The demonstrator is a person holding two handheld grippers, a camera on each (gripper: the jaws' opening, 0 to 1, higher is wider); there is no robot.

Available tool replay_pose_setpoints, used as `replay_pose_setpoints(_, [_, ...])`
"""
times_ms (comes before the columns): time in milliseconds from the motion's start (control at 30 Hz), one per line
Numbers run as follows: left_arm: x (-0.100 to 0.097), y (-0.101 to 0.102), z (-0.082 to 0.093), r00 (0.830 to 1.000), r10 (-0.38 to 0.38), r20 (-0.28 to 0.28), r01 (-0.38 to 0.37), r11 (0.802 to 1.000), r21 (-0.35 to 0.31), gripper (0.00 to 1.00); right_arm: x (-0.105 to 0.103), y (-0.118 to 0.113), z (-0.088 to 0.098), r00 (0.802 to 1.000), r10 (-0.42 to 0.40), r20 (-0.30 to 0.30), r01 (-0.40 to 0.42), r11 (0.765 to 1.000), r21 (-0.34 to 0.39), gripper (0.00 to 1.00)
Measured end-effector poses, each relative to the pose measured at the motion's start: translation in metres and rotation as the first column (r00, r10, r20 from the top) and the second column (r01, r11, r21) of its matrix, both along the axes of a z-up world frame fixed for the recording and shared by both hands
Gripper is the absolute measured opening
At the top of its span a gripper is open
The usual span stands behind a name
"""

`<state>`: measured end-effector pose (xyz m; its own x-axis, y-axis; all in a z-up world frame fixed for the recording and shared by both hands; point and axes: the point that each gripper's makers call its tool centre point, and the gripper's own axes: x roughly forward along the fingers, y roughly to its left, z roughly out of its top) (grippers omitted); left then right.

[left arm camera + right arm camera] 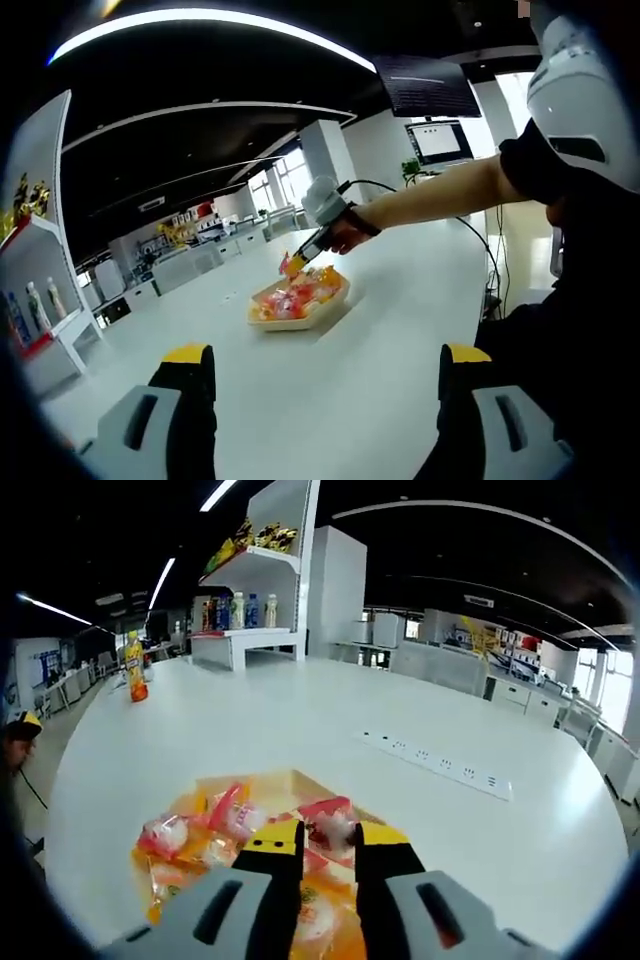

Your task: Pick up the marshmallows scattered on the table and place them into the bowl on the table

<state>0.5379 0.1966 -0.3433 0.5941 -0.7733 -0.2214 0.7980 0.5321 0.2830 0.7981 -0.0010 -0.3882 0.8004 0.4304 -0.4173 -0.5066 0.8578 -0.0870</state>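
Note:
A tan, angular bowl [325, 308] sits mid-table, full of several marshmallows [295, 300] in pink, red and orange wrappers. In the left gripper view my right gripper [292, 264], held in a person's hand, hangs just above the bowl's far side with a wrapped piece at its tip. In the right gripper view my right gripper [330, 842] is over the bowl [290, 783], its jaws nearly together on a pink-red wrapped marshmallow [330, 825]. My left gripper [328, 358] stands wide open near the table's front, with nothing between its jaws and well short of the bowl.
The long white table [300, 710] carries an orange bottle [135, 670] at its far left and a white power strip [435, 763] to the right. A shelf with bottles [240, 610] stands beyond. A black cable [470, 225] runs along the table edge near the person's arm [440, 195].

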Motion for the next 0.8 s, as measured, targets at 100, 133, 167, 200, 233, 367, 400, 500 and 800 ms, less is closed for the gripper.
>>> replay_pose_setpoints(100, [0.0,0.001,0.001,1.0,0.002,0.001,-0.002,1.0,-0.003,0.92,-0.003,0.001,0.0,1.0,0.007,0.002,-0.007,1.0,-0.011,0.19])
replay_pose_setpoints(133, [0.0,0.001,0.0,1.0,0.004,0.002,-0.004,1.0,0.001,0.92,-0.003,0.001,0.0,1.0,0.002,0.007,-0.002,1.0,-0.016,0.19])
replay_pose_setpoints(167, [0.0,0.002,0.0,1.0,0.004,0.003,-0.004,1.0,0.002,0.91,-0.003,0.0,0.0,1.0,0.0,0.01,0.001,1.0,-0.02,0.19])
replay_pose_setpoints(200, [0.0,0.002,0.0,1.0,0.004,0.002,-0.004,1.0,0.004,0.91,-0.004,0.0,0.001,1.0,-0.001,0.01,0.002,1.0,-0.02,0.19])
replay_pose_setpoints(233, [0.0,0.002,-0.001,1.0,0.005,0.002,-0.005,1.0,0.006,0.91,-0.005,0.0,0.001,1.0,-0.002,0.008,0.002,1.0,-0.016,0.19])
replay_pose_setpoints(367, [-0.001,0.002,0.0,1.0,0.004,0.002,-0.004,1.0,0.0,0.91,-0.008,0.0,0.003,1.0,-0.012,0.014,0.013,1.0,-0.016,0.19])
replay_pose_setpoints(400, [-0.001,0.002,0.0,1.0,0.004,0.003,-0.004,1.0,0.0,0.91,-0.008,0.0,0.003,1.0,-0.013,0.015,0.013,1.0,-0.015,0.19])
replay_pose_setpoints(500, [-0.001,0.003,0.001,1.0,0.005,0.003,-0.005,1.0,-0.001,0.91,-0.011,0.0,0.005,1.0,-0.016,0.012,0.016,1.0,0.001,0.21])
replay_pose_setpoints(800, [-0.001,0.003,0.0,1.0,0.004,0.004,-0.004,1.0,0.002,0.91,-0.011,-0.007,0.014,0.998,-0.034,0.047,0.032,0.999,0.043,0.28])
